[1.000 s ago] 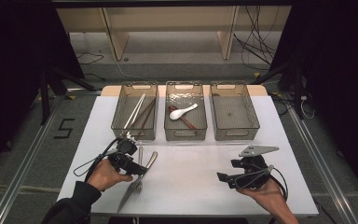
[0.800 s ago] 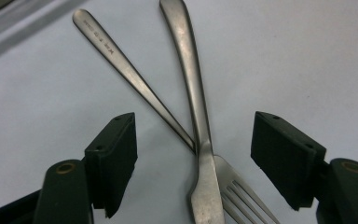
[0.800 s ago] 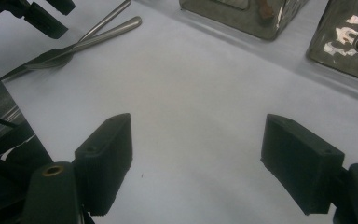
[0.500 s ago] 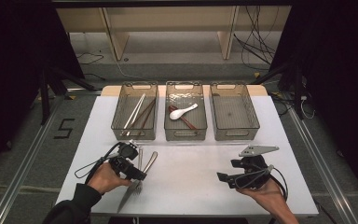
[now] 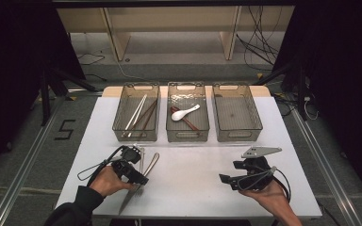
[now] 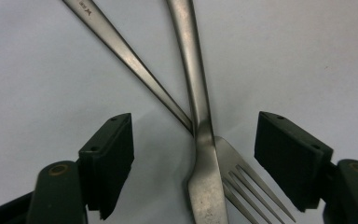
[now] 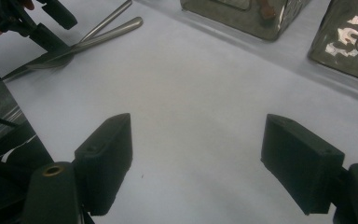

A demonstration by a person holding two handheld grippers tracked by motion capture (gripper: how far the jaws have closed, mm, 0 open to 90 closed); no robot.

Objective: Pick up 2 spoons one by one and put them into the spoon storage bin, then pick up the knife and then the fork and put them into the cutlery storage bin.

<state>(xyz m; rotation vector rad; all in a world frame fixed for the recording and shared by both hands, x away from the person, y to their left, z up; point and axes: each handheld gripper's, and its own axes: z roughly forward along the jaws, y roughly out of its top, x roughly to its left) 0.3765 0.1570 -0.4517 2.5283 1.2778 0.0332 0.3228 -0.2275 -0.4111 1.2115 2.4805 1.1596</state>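
Left tongs [image 6: 196, 154] wide apart, straddling knife [image 6: 200, 140] and fork [image 6: 242, 182] crossed on worktop [image 5: 193, 183]; pads clear of both; jaws just reopened after slight narrowing. Cutlery near worktop's front-left, in front of left bin [image 5: 136, 113]. Right tongs [image 7: 198, 158] wide, empty, above bare worktop right of cutlery.

The left gripper [image 6: 196, 163] is hovering with jaws spread wide around a knife [image 6: 200, 140] crossing a fork [image 6: 242, 177] at lower centre, on the white table [image 6: 42, 70].
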